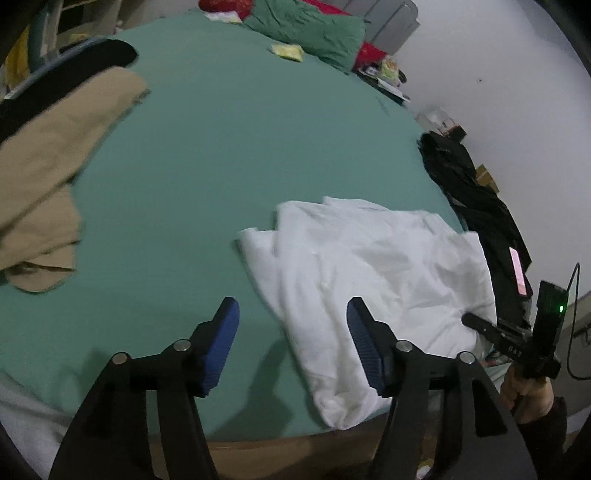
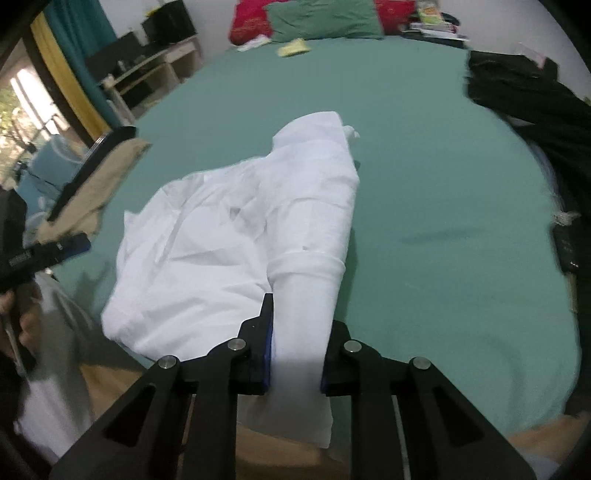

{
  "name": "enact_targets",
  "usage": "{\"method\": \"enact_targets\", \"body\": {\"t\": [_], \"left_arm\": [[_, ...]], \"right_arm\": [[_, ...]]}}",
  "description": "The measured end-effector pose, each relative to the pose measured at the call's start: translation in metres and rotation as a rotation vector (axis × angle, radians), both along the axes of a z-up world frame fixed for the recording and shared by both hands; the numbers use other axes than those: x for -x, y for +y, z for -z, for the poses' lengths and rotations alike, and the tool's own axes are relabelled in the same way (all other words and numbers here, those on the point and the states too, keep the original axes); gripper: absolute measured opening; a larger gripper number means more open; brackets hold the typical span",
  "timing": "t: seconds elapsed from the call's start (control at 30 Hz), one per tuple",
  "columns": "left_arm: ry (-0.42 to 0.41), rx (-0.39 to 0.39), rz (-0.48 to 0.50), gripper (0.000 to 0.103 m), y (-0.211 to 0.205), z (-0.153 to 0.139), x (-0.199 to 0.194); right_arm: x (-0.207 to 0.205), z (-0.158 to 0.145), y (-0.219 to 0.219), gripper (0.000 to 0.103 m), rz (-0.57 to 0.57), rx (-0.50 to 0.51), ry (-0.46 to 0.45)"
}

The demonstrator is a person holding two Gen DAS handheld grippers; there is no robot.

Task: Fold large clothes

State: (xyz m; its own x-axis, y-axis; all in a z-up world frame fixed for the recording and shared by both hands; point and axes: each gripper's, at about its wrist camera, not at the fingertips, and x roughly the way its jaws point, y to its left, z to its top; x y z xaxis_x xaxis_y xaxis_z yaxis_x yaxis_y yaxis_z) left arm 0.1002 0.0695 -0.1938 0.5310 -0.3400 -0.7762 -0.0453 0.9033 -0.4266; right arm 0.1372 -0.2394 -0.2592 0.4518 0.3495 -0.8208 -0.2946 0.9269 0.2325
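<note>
Nearest, the right claw (image 2: 295,350) was clamped on a sleeve (image 2: 314,258) of the white shirt (image 2: 207,258), the cloth running up between its two blue pads; a grip at the sleeve end probably served to draw that sleeve over the body for a fold. The left claw (image 1: 291,347) stood wide with nothing between its jaws, hovering over the shirt's near left edge, likely free to pin or smooth the cloth. One white shirt lay bunched near the foot of the bed (image 1: 221,166), its near edge reaching the mattress edge, so both claws could reach it. Left of it lay one tan garment (image 1: 48,166) with a black one (image 1: 74,70) beyond, seemingly waiting. Right of the shirt, one dark heap (image 2: 524,99) draped the bed's edge. Farthest off, one green pillow (image 2: 325,18) and red bedding (image 2: 251,18) sat at the head.
</note>
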Motion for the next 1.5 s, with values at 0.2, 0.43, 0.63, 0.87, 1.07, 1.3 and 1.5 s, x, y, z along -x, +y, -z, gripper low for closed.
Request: {"method": "enact_targets", "body": {"t": [0.2, 0.43, 0.63, 0.87, 1.07, 1.3, 1.5], "left_arm": [[0.131, 0.07, 0.031, 0.071, -0.038, 0.046, -0.028], [0.114, 0.154, 0.032, 0.083, -0.054, 0.056, -0.037], [0.135, 0.215, 0.156, 0.086, -0.088, 0.062, -0.052], [0.136, 0.065, 0.266, 0.097, -0.149, 0.06, -0.063], [0.103, -0.001, 0.267, 0.096, -0.166, 0.062, -0.065], [0.068, -0.06, 0.278, 0.028, -0.185, 0.057, -0.058], [0.01, -0.088, 0.281, 0.02, -0.184, 0.037, -0.045]], "right_arm": [[0.0, 0.016, -0.031, 0.044, 0.048, -0.07, 0.059], [-0.019, 0.001, -0.064, 0.05, 0.139, -0.207, -0.013], [-0.038, 0.037, -0.046, 0.05, 0.128, -0.215, 0.098], [-0.043, 0.045, -0.03, 0.054, 0.115, -0.213, 0.075], [-0.038, 0.051, -0.037, 0.063, 0.125, -0.247, 0.063], [-0.033, 0.05, -0.019, 0.04, 0.081, -0.249, 0.053], [-0.021, 0.019, -0.004, 0.019, 0.044, -0.262, -0.048]]}}
